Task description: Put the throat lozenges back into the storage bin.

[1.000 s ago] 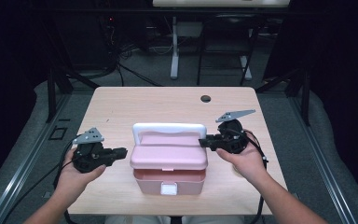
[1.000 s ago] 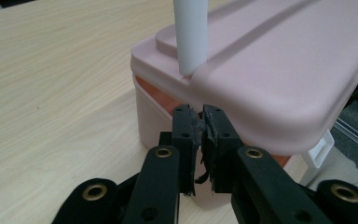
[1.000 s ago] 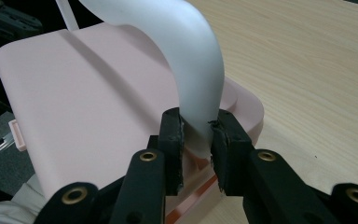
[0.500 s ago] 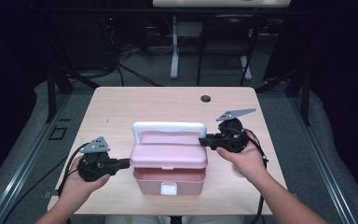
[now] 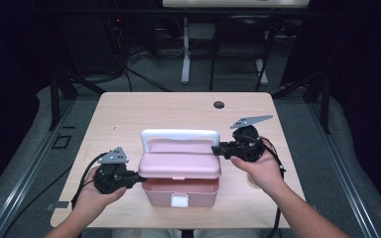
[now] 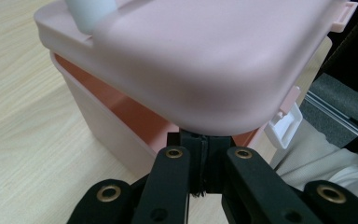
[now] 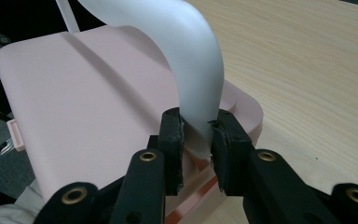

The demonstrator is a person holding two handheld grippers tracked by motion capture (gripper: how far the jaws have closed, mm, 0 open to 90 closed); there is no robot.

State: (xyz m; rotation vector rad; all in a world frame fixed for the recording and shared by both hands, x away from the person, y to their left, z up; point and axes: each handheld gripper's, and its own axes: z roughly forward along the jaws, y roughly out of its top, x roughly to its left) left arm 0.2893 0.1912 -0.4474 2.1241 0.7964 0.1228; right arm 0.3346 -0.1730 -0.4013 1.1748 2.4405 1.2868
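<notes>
Pink box (image 5: 179, 191) sits on the worktop (image 5: 129, 116) near the front edge, roughly centred between left and right edges. Its lid (image 5: 179, 165) is raised off the body at the front: a gap shows the darker pink interior below the lid rim in the high view, and again in the left gripper view (image 6: 135, 116). White front latch (image 5: 179, 201) hangs on the front wall of the body; in the left gripper view it appears as a white tab (image 6: 286, 125) past the lid corner.

White handle (image 5: 178, 137) stands upright along the rear of the lid.

Left gripper (image 5: 138, 175), held in the left hand (image 5: 95, 196), is at the lid's left end. In the left gripper view its jaws are drawn together with almost no gap, tips (image 6: 200, 144) tucked under the lid's rounded corner and touching its underside. Nothing visible is clamped between them.

Right gripper (image 5: 217, 148), held in the right hand (image 5: 259, 171), is at the right end of the handle. In the right gripper view its jaws are narrow and clamped on the lower end of the white handle (image 7: 193, 84), one pad on each side, just above the lid surface (image 7: 84, 102).

A small dark round hole (image 5: 219, 104) lies near the worktop's rear edge, right of centre, well apart from the box.
</notes>
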